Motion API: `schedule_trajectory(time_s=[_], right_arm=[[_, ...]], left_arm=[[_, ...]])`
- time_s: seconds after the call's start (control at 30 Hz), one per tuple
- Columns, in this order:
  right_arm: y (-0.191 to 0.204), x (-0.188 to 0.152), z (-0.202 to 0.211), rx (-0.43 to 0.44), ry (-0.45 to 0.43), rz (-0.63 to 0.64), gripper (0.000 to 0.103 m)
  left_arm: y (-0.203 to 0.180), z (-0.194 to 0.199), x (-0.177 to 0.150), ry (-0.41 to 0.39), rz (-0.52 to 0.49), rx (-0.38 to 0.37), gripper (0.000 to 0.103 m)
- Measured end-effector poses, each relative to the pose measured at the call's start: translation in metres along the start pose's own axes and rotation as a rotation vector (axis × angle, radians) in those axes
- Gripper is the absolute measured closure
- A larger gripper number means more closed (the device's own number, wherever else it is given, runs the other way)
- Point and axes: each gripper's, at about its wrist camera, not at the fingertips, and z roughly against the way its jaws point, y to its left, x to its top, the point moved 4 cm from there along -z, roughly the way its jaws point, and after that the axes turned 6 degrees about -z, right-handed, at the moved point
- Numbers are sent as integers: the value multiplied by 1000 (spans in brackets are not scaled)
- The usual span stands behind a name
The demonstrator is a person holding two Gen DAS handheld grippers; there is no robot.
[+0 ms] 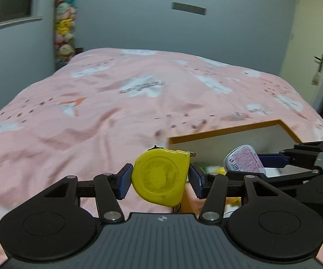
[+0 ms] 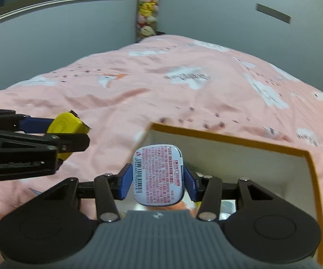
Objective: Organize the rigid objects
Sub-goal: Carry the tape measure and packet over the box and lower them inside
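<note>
Left wrist view: a yellow tape measure point(image 1: 160, 177) is clamped between the blue pads point(image 1: 125, 180) of the left tool point(image 1: 160, 180), held clear above the pink bed cover point(image 1: 94, 112). From the right wrist view, a small white mint tin point(image 2: 159, 174) with red print and a barcode is seen clamped in the same way by the right tool point(image 2: 159, 179), above the near corner of an open box point(image 2: 228, 141) with an orange rim and pale inner walls. The box is set on the bed, and a few other items can be made out on its floor, too blurred and hidden to be named. Both tools are carried side by side, the left one just outside the box's left edge.

As a judgement, two rigid objects are in hand and neither has yet been set down; whether they are being brought to the box or taken from it cannot be told. Placement of both is left, and the bed surface shown carries no further loose objects.
</note>
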Motion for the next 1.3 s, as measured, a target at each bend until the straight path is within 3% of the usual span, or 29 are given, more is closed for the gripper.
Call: schedule_trajectory(time_s=[0.43, 0.77, 0.9, 1.13, 1.3], right_arm=[[-94, -5, -22, -180, 120, 30, 54], [-120, -6, -59, -209, 236, 138, 54], [-130, -8, -74, -262, 274, 179, 54], [-145, -19, -91, -301, 353, 179, 55], [-145, -20, -90, -297, 355, 180, 53]], left_arm=[[-73, -50, 19, 58, -72, -190, 42], [-96, -82, 23, 117, -55, -231, 42], [-100, -91, 21, 137, -58, -234, 42], [-104, -106, 20, 169, -59, -242, 42], [-107, -114, 20, 182, -57, -253, 42]])
